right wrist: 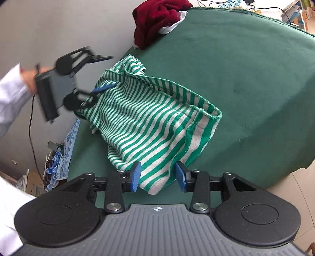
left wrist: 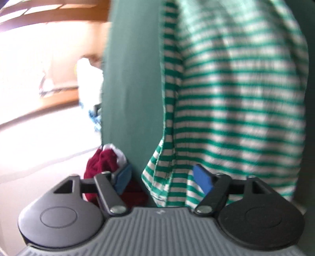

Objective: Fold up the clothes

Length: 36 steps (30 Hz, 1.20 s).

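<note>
Green-and-white striped garment (right wrist: pixel 149 126) lies bunched and half-opened on the dark green cloth (right wrist: pixel 246 69) covering the table, one hemmed edge standing up in a loose ridge, so it is neither flat nor neatly folded as it lies. Right gripper (right wrist: pixel 158 176) has its blue-padded tongs spread either side of the garment's near corner, fabric between them but not pinched. Left gripper (left wrist: pixel 163 181) sits at the far corner with its tongs also spread wide, one blue pad against the stripes and nothing clamped; from the right wrist view the person's hand (right wrist: pixel 29 75) holds it tilted in towards the cloth. Being placed at opposite ends, the pair look set to take two corners and stretch the piece out, though that is only a judgement. A crumpled dark red garment (right wrist: pixel 157 17) waits well apart at the table's far edge
</note>
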### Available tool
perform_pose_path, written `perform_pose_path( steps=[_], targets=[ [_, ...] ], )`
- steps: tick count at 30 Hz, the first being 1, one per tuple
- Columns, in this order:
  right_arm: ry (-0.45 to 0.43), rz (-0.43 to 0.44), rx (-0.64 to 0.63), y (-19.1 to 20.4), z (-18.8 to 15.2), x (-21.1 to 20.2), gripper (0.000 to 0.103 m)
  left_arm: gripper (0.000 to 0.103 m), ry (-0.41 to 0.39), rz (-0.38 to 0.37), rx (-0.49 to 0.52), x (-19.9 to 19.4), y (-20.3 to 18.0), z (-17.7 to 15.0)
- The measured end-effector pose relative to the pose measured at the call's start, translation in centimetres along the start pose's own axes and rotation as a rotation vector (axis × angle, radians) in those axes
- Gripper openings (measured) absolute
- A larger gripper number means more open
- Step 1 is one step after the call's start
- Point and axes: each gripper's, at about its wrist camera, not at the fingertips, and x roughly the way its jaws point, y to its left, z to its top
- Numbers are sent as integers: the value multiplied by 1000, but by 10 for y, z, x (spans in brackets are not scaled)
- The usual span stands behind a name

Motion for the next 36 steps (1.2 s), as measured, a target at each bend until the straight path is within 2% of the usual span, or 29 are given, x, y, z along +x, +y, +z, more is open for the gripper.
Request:
perform_pose_path(
  steps=[3, 6, 11, 13, 15, 17, 18, 19, 20, 22, 24, 26, 30, 33, 34, 36],
  targets=[
    [19, -11, 20, 2, 0, 0, 42, 76, -22, 48, -190, -16, -4, 3],
    [47, -43, 33, 3, -1, -2, 42, 76, -59, 37, -400, -18, -11, 12],
    [21, -71, 38, 15, -2, 8, 41, 76, -95, 38, -647, -17, -25, 19],
    [14, -99, 35, 20, -2, 11, 41, 74, -110, 58, -703, -16, -26, 20],
    [11, -132, 29, 24, -3, 12, 33, 72, -128, 79, -740, -15, -26, 20],
    [4, -178, 55, 21, -3, 11, 5, 60, -155, 85, -799, -16, -25, 19],
    [3, -195, 73, 18, -3, 11, 3, 47, -173, 79, -846, -17, -24, 18],
    [0, -186, 99, 14, -3, 10, 3, 41, -192, 73, -892, -17, -23, 16],
    [1, -185, 110, 13, -3, 9, 3, 41, -223, 65, -943, -17, -22, 15],
    [9, -186, 107, 14, -2, 9, 3, 33, -245, 63, -988, -16, -24, 19],
    [22, -190, 79, 17, 1, 11, 4, 29, -269, 32, -1034, -14, -27, 26],
    [30, -176, 56, 18, 5, 12, 4, 29, -279, -25, -1076, -5, -31, 35],
    [61, -125, 21, 16, 18, 10, 4, 27, -263, -33, -1108, 4, -33, 52],
    [111, -98, -30, 17, 29, 11, 4, 31, -230, -29, -1114, 9, -28, 55],
    [131, -92, -44, 16, 32, 13, 5, 31, -218, -27, -1108, 11, -27, 55],
    [182, -90, -104, 18, 38, 14, 13, 32, -181, -23, -1103, 7, -26, 51]
  ],
)
